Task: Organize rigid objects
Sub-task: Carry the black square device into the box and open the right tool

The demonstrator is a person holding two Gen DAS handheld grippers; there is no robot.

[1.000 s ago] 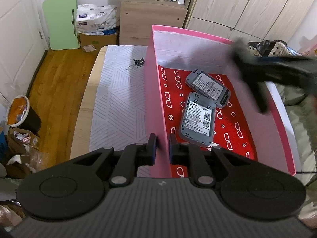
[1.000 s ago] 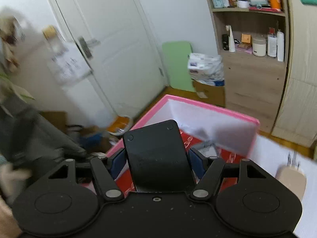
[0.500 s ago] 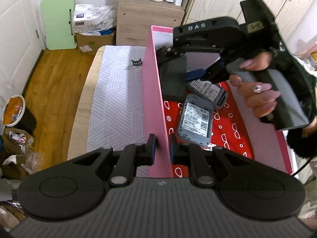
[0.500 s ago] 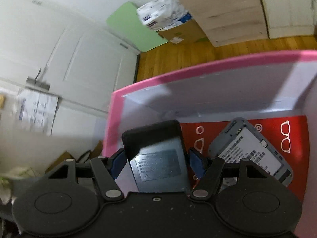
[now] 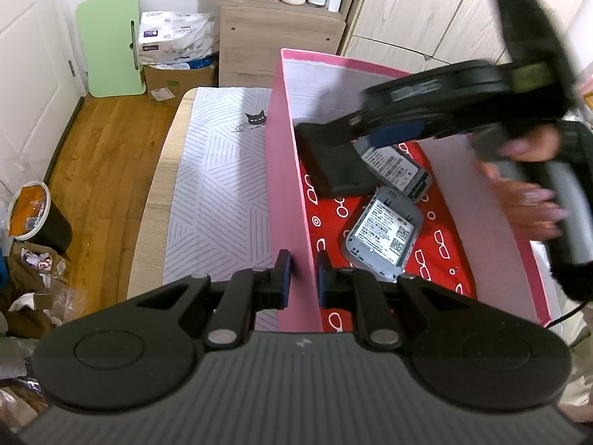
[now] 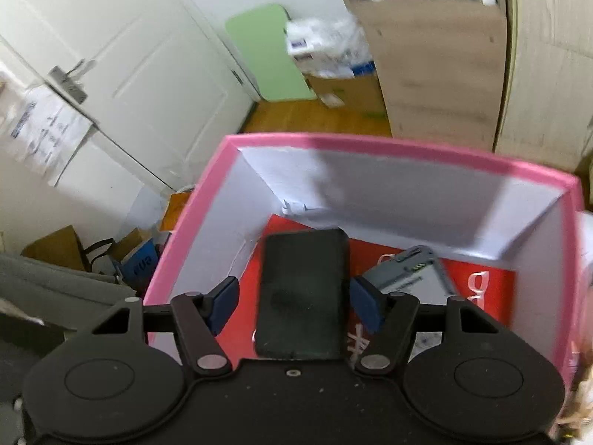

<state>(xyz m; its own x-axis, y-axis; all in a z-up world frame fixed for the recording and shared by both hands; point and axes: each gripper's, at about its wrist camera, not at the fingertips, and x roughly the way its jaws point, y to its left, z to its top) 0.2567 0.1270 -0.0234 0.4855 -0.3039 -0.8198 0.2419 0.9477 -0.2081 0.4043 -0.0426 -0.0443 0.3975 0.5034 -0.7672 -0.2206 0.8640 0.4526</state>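
Note:
A pink box [image 5: 285, 185] with a red patterned floor holds two grey label-up devices, one nearer [image 5: 381, 233] and one farther [image 5: 400, 170]. My left gripper [image 5: 302, 263] is shut on the box's left wall near its front corner. My right gripper [image 5: 355, 137] reaches in from the right, shut on a flat black device [image 5: 333, 167]. That device tilts down toward the far-left corner and overlaps the farther grey one. In the blurred right wrist view the black device [image 6: 302, 282] lies between the blue pads of my right gripper [image 6: 294, 289], inside the pink box [image 6: 370, 148], with a grey device [image 6: 411, 274] to its right.
The box stands on a white striped mat [image 5: 218, 185] on a wooden table. A person's hand [image 5: 530, 193] grips the right tool over the box's right wall. On the floor to the left stand a bin [image 5: 33, 215] and a green board [image 5: 111, 44]; a wooden cabinet [image 5: 278, 37] is behind.
My right gripper has carried the black device down into the box toward the far-left corner and rolled as it went. The left gripper has stayed clamped on the wall.

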